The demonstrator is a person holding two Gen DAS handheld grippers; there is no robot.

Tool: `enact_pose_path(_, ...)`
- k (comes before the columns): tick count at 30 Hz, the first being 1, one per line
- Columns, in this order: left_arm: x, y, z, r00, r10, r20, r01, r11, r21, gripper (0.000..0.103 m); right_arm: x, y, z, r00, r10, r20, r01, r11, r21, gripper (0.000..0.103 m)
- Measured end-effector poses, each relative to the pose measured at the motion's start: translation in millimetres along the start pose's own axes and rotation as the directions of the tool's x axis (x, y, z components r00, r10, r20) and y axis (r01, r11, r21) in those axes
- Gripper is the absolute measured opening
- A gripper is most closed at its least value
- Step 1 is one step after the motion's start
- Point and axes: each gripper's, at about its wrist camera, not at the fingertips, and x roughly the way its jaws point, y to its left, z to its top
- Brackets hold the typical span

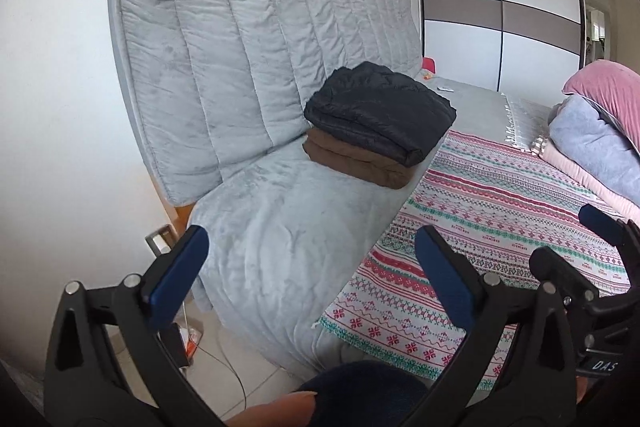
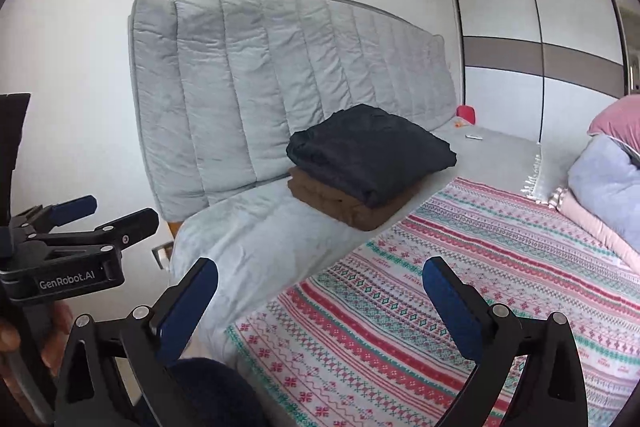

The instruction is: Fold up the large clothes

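A folded black garment (image 1: 380,113) (image 2: 370,153) lies on top of a folded brown garment (image 1: 352,163) (image 2: 340,205), stacked on the grey plush cover (image 1: 280,227) (image 2: 248,231) by the padded headboard. My left gripper (image 1: 312,275) is open and empty, held back from the bed's near edge. My right gripper (image 2: 320,301) is open and empty over the patterned bedspread (image 2: 460,267). The right gripper also shows at the right edge of the left wrist view (image 1: 576,239); the left gripper shows at the left edge of the right wrist view (image 2: 116,215).
The red, green and white patterned bedspread (image 1: 500,219) covers the bed. Piled pink and pale blue bedding (image 1: 600,131) (image 2: 604,183) sits at the right. The grey headboard (image 1: 240,59), a sliding wardrobe (image 1: 500,7), a small red object (image 2: 466,114) and tiled floor with cables (image 1: 224,367) surround it.
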Motion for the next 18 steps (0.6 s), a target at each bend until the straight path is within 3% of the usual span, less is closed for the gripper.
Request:
enact_pose_path(7, 2, -12, 2, 1.000, -0.019, -0.001, 0.019, 1.000, 0.012, 0.102, 10, -22, -4, 1.000, -0.023, -0.019, 0.025, 0.995, 0.100, 0.103)
enact_pose_path(18, 6, -31, -2, 0.999, -0.036, -0.018, 0.036, 0.999, 0.036, 0.102, 9, -32, -6, 0.999, -0.041, -0.006, 0.042, 0.994, 0.106, 0.103)
